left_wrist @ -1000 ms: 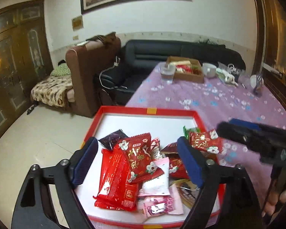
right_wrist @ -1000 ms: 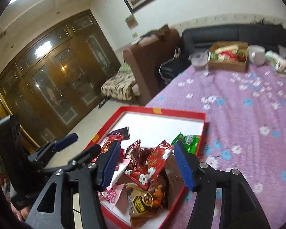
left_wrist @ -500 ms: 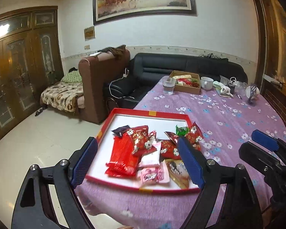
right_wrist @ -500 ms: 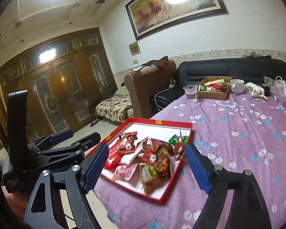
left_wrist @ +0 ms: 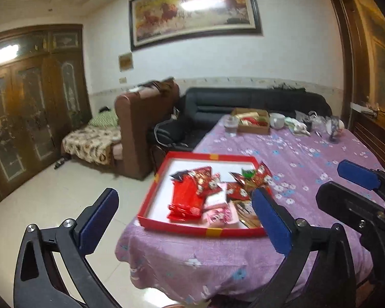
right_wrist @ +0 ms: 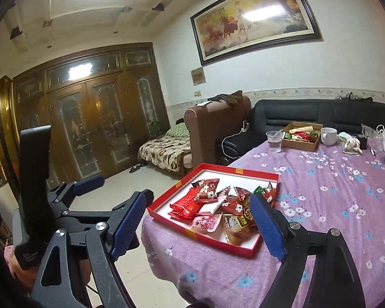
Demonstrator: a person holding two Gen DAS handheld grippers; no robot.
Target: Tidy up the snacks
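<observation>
Our left gripper [left_wrist: 184, 220] hangs empty low in the left wrist frame, blue-padded fingers [left_wrist: 97, 220] spread wide, with the shallow red cardboard tray [left_wrist: 151, 200] of snack packets [left_wrist: 192, 195] ahead of it at frame centre, on the near corner of the purple flowered tablecloth [left_wrist: 308, 154]. Our right gripper [right_wrist: 197, 223] is likewise splayed and empty, the same tray just beyond its fingertips at centre frame. We judge both about equally near, the tray's long axis running away from us, the packets heaped at its near end.
</observation>
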